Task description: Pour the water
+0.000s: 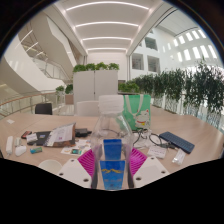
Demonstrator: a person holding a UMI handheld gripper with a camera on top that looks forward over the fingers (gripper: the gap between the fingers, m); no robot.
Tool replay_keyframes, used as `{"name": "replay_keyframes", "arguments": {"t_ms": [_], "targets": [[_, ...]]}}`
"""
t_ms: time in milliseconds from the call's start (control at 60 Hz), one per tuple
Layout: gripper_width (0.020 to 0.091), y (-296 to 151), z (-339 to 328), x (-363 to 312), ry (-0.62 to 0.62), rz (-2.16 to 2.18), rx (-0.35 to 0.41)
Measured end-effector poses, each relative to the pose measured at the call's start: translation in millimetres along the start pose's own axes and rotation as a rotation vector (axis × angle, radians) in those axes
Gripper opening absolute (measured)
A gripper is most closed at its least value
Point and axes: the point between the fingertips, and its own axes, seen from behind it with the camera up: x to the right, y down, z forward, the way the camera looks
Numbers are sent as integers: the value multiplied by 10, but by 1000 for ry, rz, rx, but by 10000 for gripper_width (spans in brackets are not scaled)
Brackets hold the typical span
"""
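My gripper (112,160) is shut on a blue container (112,168) with a pale marking on its side. The container stands upright between the two pink pads (87,160), and its top (112,149) reaches just past the fingertips. Both fingers press against its sides. Just beyond it, a clear plastic cup (110,118) stands on the light wooden table (60,118). The blue container hides the lower part of the cup.
Papers and a notebook (58,133) lie left of the fingers among small items. Cables and a dark flat case (177,142) lie to the right. A green chair (138,104) and white planters (95,83) stand beyond the table, with a black chair (43,108) at the left.
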Motion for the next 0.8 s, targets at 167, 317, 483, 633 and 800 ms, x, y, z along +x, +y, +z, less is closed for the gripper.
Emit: {"name": "replay_keyframes", "arguments": {"t_ms": [167,317,483,633,800], "targets": [[415,600,113,33,-61,42,-60],[429,695,119,27,-91,11,-42],[570,852,39,17,-115,-5,-198],[832,827,-469,54,-130,3,-272],[835,679,-1306,42,-76,-18,-310]]}}
